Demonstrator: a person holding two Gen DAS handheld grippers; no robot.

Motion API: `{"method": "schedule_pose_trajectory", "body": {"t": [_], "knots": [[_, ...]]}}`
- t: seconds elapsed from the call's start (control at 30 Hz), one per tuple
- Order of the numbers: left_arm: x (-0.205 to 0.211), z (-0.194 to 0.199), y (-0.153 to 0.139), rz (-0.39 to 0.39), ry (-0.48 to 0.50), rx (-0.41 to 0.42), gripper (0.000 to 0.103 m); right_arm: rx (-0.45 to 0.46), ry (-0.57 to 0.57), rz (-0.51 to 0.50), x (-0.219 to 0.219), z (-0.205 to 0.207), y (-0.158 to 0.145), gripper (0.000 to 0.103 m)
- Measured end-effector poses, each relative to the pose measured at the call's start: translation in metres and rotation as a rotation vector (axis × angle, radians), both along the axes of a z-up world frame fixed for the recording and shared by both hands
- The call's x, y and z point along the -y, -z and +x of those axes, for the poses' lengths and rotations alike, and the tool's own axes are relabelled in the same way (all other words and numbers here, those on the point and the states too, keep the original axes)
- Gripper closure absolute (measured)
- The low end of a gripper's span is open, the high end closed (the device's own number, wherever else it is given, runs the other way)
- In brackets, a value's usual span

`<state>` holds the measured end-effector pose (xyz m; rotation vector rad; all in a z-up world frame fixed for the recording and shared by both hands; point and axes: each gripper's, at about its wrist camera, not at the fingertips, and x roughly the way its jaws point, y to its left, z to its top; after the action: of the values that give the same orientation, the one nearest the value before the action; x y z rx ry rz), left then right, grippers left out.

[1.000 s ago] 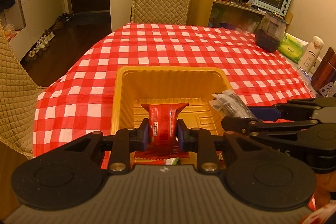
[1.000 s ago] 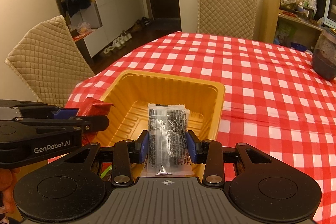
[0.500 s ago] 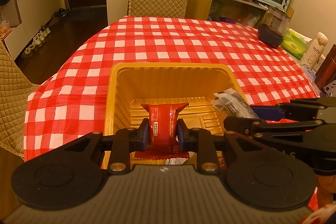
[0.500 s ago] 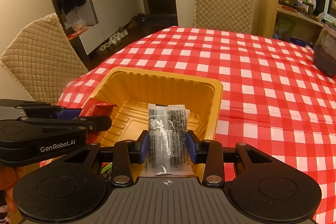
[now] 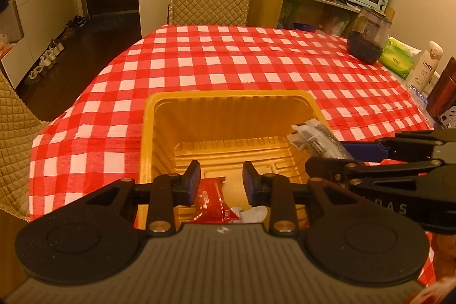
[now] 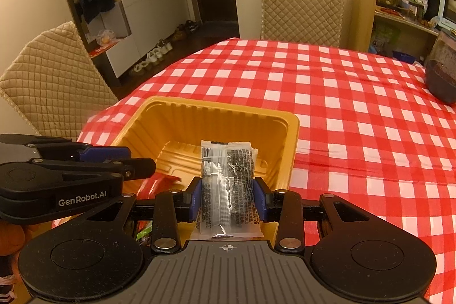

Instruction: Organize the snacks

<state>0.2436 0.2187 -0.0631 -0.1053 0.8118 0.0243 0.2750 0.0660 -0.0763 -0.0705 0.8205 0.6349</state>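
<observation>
Left gripper (image 5: 221, 184): jaws opening, nothing pressed between them; the red packet (image 5: 212, 200) lies loose below them on the floor of the yellow tray (image 5: 228, 96), near its front edge. That one looks done.

Right gripper (image 6: 228, 200): clamped on a clear packet (image 6: 228, 190) of dark snack, held over the tray's right front part and not yet let go (next drop, probably). Something white shows beside the red packet in the tray; too little visible to name. Whether more snacks wait outside the tray cannot be told.

Readable text: "GenRobot.AI" on the left gripper body in the right view, "miffy" on the white bottle (image 5: 424, 66). Packet print is too small to read.
</observation>
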Motion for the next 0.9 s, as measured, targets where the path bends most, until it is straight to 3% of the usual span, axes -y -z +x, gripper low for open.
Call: {"method": "schedule_pose_trajectory", "body": {"t": [0.33, 0.43, 0.5, 0.53, 0.57, 0.77, 0.9], "knots": [[-0.010, -0.021, -0.009, 0.018, -0.039, 0.024, 0.071, -0.013, 0.000, 0.029, -0.003, -0.001, -0.002, 0.064], [-0.014, -0.026, -0.011, 0.019, -0.049, 0.026, 0.069, -0.039, 0.002, 0.088, -0.002, 0.002, -0.002, 0.064], [-0.016, -0.028, -0.011, 0.019, -0.055, 0.026, 0.066, -0.052, 0.018, 0.131, 0.001, 0.005, -0.003, 0.057], [-0.017, -0.029, -0.012, 0.019, -0.057, 0.026, 0.063, -0.047, 0.026, 0.142, 0.003, 0.005, -0.004, 0.037], [-0.017, -0.031, -0.012, 0.019, -0.059, 0.026, 0.056, -0.037, 0.033, 0.151, 0.005, 0.004, -0.007, 0.031], [-0.016, -0.036, -0.016, 0.026, -0.078, 0.033, 0.027, -0.010, 0.039, 0.150, 0.016, -0.002, -0.017, 0.031], [-0.015, -0.042, -0.019, 0.032, -0.092, 0.041, 0.016, -0.002, 0.058, 0.137, 0.025, -0.008, -0.021, 0.031]]}}
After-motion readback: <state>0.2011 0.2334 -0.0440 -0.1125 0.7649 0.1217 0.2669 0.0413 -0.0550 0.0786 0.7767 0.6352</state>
